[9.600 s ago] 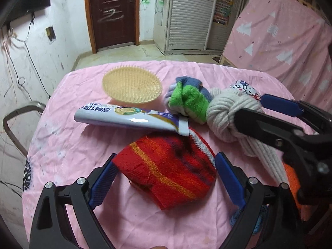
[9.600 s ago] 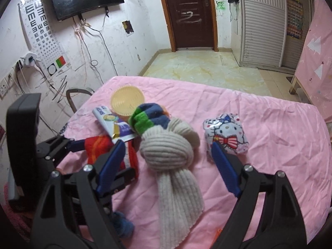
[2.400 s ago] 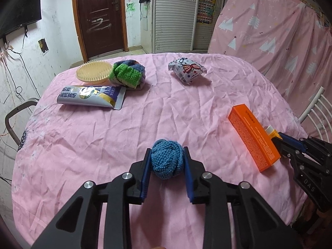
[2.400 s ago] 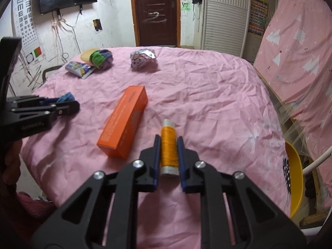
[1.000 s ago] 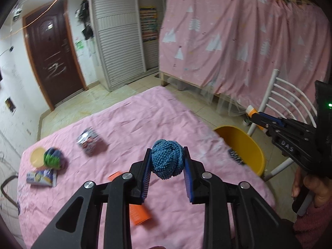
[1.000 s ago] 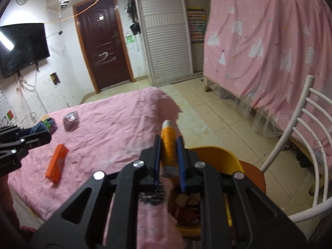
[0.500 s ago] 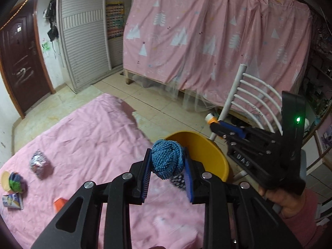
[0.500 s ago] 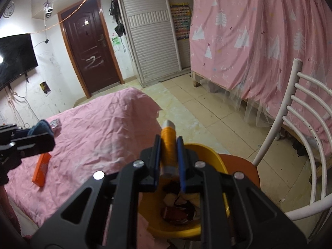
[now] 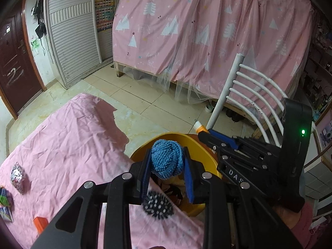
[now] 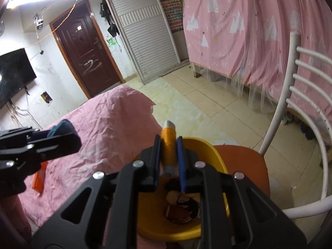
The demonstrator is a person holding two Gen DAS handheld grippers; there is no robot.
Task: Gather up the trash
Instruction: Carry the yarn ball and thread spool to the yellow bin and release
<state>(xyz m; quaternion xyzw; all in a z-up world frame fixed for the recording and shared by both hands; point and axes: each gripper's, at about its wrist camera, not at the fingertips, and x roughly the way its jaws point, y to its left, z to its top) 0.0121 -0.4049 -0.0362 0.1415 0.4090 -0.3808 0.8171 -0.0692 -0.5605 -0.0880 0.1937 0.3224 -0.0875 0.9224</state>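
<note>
My left gripper [image 9: 167, 161] is shut on a blue knitted ball [image 9: 167, 158] and holds it over the yellow bin [image 9: 199, 147]. My right gripper [image 10: 169, 155] is shut on an orange thread spool [image 10: 169, 145] with grey ends and holds it over the same yellow bin [image 10: 211, 147], which has trash inside. The right gripper also shows in the left wrist view [image 9: 204, 131], at the bin's far rim. The left gripper shows at the left of the right wrist view [image 10: 60, 133].
The bin stands on an orange seat [image 10: 244, 161] of a white chair [image 9: 249, 95] beside the pink-covered table [image 9: 68, 141]. An orange box [image 9: 40, 224], a foil packet [image 9: 17, 176] and other items lie on the table's far left.
Both grippers have moved closer over the yellow bin, each still holding its item. The bin looks larger and nearer in both views.
</note>
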